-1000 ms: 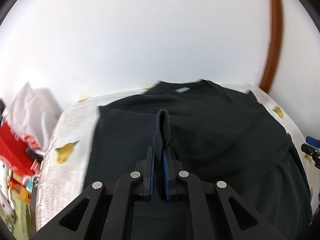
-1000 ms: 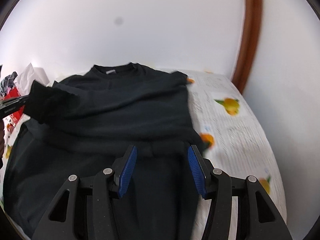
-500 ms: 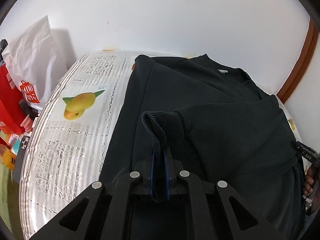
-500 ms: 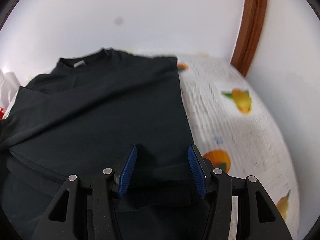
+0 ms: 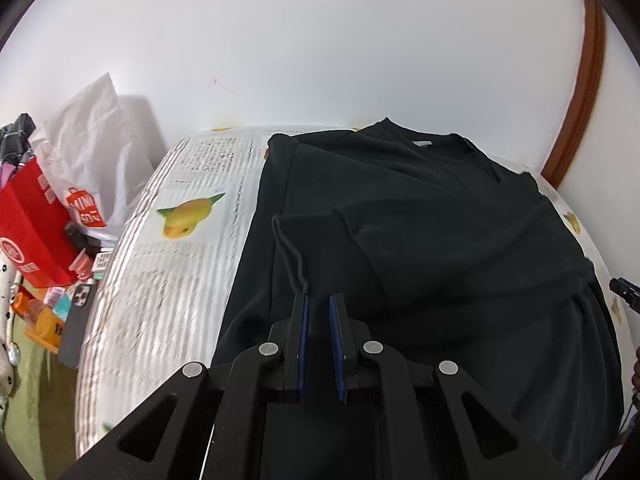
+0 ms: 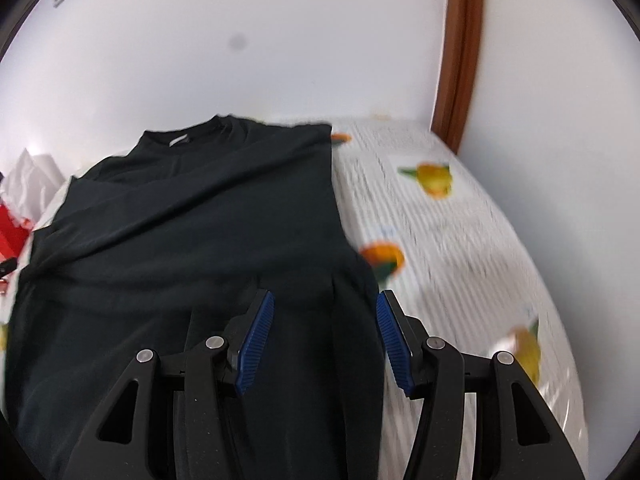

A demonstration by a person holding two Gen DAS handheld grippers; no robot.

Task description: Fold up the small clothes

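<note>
— What is the left gripper [image 5: 318,296] doing?

— Its blue pads stand all but closed, with only a slim slit between them and nothing seen in it. The ribbed cuff [image 5: 286,240] of the sleeve ends right at the tip of its left-hand finger; whether it touches there cannot be told.

— And the right gripper [image 6: 325,296]?

— Released. Its jaws gape wide over the lower part of the black shirt [image 6: 200,220], and the pads press on nothing.

— Where does the shirt lie?

— Flat on the bed [image 5: 168,300], collar toward the far edge by the wall. The cuffed sleeve is folded in across the body. The shirt's left side runs near the bed's left edge, leaving a strip of fruit-printed sheet bare; a wider strip shows on the right.

— Anything around the bed?

— Off its left edge stand a red bag [image 5: 32,232] and a crumpled white bag [image 5: 92,152]. A brown wooden frame [image 6: 460,52] rises at the far right corner.
</note>
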